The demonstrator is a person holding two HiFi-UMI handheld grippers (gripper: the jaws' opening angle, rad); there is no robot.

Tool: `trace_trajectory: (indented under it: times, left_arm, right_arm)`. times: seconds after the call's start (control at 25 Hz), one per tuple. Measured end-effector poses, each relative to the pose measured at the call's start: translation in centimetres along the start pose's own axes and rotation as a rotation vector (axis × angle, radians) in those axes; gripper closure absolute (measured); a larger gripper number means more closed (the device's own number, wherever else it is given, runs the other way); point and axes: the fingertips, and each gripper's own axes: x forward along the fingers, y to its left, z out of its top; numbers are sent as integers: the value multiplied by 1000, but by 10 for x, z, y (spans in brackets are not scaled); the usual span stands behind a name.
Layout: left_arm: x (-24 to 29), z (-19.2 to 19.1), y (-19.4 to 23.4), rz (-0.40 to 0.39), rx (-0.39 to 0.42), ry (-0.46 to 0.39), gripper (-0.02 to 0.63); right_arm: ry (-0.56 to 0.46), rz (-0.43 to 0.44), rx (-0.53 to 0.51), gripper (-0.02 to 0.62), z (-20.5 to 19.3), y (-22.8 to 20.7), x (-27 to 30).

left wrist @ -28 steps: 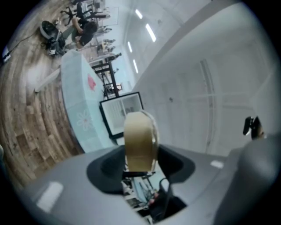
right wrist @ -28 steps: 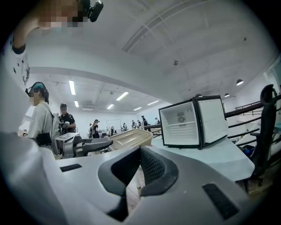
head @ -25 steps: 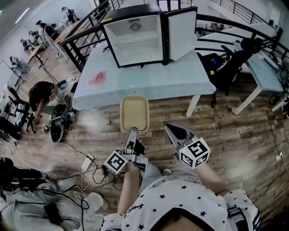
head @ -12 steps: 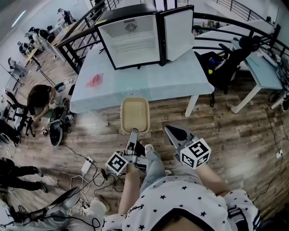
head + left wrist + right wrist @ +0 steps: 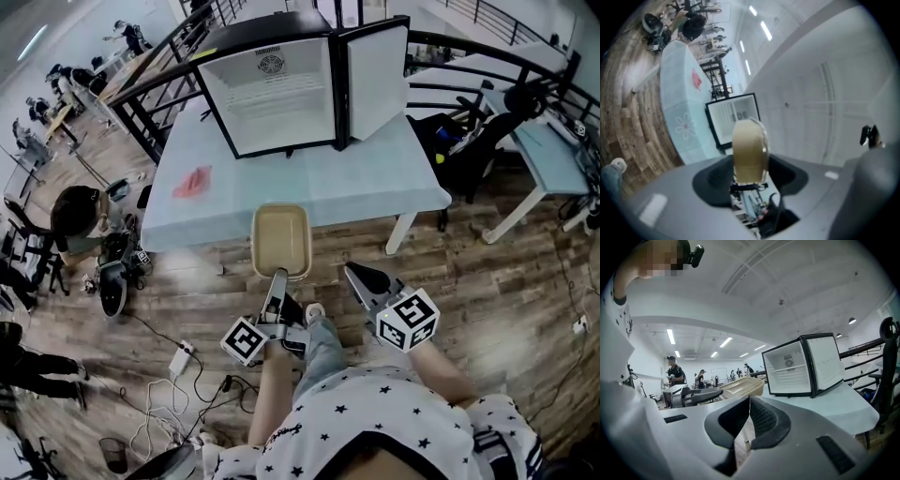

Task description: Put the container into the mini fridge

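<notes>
A beige plastic container [image 5: 280, 239] hangs in the air just short of the table's near edge, and my left gripper [image 5: 277, 275] is shut on its near rim. In the left gripper view the container [image 5: 749, 150] stands edge-on between the jaws. The black mini fridge [image 5: 272, 89] stands at the back of the pale table [image 5: 309, 183], door swung open to the right, white shelves showing. My right gripper [image 5: 352, 272] hovers beside the container, shut and holding nothing. The right gripper view shows the container [image 5: 738, 386] to the left and the fridge [image 5: 794, 364] ahead.
A red scrap [image 5: 191, 182] lies on the table's left part. A black office chair [image 5: 473, 131] and another desk [image 5: 553, 150] stand to the right. Cables and a power strip [image 5: 178, 356] lie on the wooden floor at left. People work at far left by a black railing.
The table and fridge have drawn slightly nearer as the person steps forward, one foot now showing under the grippers. Both grippers keep their hold and spacing.
</notes>
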Motion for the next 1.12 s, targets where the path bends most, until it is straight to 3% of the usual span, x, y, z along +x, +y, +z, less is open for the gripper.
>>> trace_trajectory:
  times: [1.12]
  left_arm:
    - [176, 149, 61, -3, -2, 23, 377]
  right_arm:
    - [-8, -39, -15, 574, 60, -97, 195]
